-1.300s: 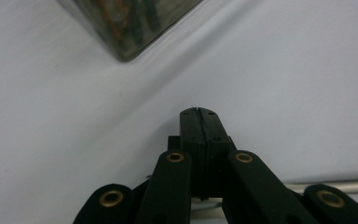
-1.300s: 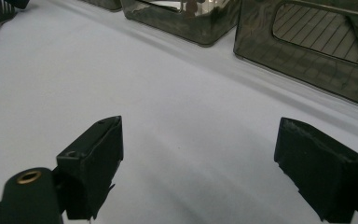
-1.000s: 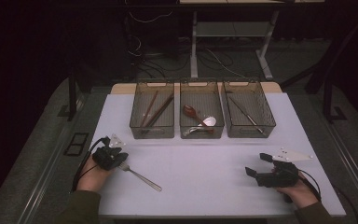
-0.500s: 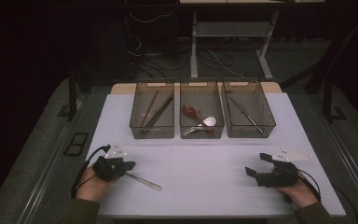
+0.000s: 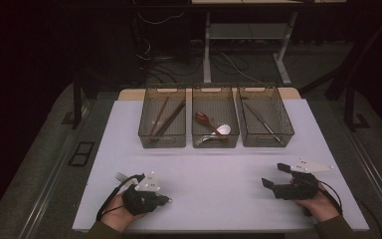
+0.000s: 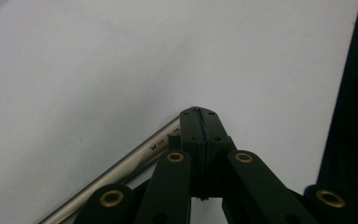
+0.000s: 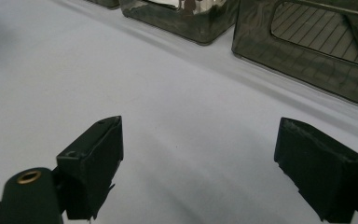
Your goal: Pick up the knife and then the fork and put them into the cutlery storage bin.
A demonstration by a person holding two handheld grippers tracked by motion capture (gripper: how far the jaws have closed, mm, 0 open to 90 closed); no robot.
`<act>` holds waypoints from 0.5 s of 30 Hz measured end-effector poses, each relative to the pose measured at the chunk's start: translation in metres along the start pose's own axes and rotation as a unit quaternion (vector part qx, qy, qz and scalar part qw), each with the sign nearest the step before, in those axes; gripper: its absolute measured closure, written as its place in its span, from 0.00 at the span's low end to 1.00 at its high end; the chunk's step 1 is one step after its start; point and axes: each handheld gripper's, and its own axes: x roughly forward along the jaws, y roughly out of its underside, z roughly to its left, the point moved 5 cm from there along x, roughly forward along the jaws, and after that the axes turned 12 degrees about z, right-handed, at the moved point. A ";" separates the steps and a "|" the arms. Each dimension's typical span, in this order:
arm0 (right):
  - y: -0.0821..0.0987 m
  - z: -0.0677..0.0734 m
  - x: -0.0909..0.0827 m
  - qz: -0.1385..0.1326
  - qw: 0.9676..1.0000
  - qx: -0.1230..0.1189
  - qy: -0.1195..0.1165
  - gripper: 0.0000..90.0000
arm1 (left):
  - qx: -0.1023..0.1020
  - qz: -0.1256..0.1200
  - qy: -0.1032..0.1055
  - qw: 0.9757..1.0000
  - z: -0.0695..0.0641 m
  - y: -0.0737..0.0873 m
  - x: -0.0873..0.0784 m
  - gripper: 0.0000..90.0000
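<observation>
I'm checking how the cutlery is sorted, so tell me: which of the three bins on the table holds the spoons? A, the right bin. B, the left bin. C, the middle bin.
C: in the high view a red-brown spoon and a silver spoon lie in the middle bin; the left bin holds long brown sticks, and the right bin holds a slim metal utensil.

Three mesh bins (image 5: 215, 142) holding chopsticks (image 5: 165, 119), spoons (image 5: 214, 128)
</observation>
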 end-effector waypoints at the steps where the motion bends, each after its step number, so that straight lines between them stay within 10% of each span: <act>1: 0.000 0.000 0.000 0.000 1.000 -0.001 0.001 0.17 | 0.002 -0.003 0.001 1.000 0.000 -0.001 0.000 0.99; 15: 0.000 0.000 0.002 0.003 1.000 -0.003 0.000 0.17 | -0.002 -0.024 -0.035 0.999 0.024 -0.029 0.016 0.99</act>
